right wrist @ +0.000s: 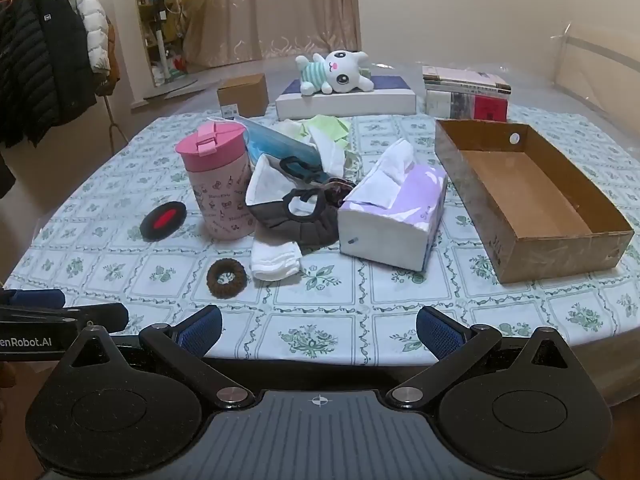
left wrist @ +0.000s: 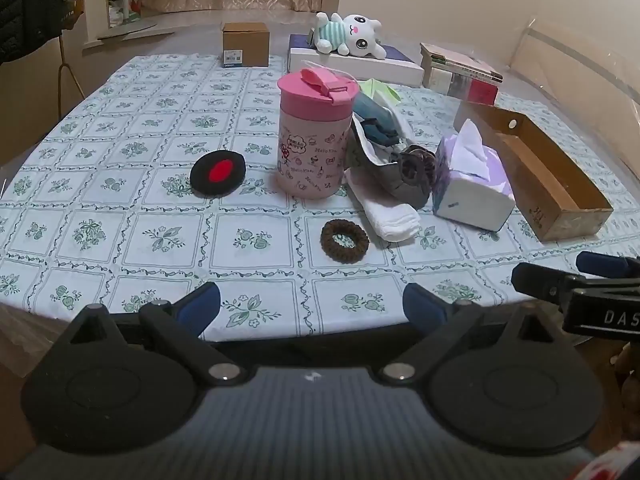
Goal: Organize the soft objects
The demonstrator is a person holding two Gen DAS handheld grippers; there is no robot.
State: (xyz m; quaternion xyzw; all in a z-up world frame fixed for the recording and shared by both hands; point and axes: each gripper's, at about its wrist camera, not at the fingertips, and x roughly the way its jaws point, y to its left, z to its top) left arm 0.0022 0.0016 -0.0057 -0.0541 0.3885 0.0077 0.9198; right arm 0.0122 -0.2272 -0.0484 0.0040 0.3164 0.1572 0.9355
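Observation:
My left gripper (left wrist: 311,307) hangs open over the table's near edge, nothing between its blue pads. My right gripper (right wrist: 319,330) is open too, also empty, beside it on the right. Ahead lie a brown scrunchie (left wrist: 344,235) (right wrist: 226,278), a folded white cloth (left wrist: 390,216) (right wrist: 275,260), a black pad with a red centre (left wrist: 217,173) (right wrist: 163,220), and a heap of masks and grey fabric (left wrist: 394,160) (right wrist: 300,208). A purple tissue pack (left wrist: 472,184) (right wrist: 394,216) stands right of the heap. A plush bunny (left wrist: 350,35) (right wrist: 334,72) lies on a box at the back.
An open cardboard box (left wrist: 560,200) (right wrist: 560,248) sits at the right, nothing inside. A pink lidded cup (left wrist: 314,132) (right wrist: 218,184) stands left of the heap. A small carton (left wrist: 245,45) (right wrist: 243,96) and stacked books (left wrist: 460,72) (right wrist: 466,96) line the far side. Coats (right wrist: 44,60) hang at left.

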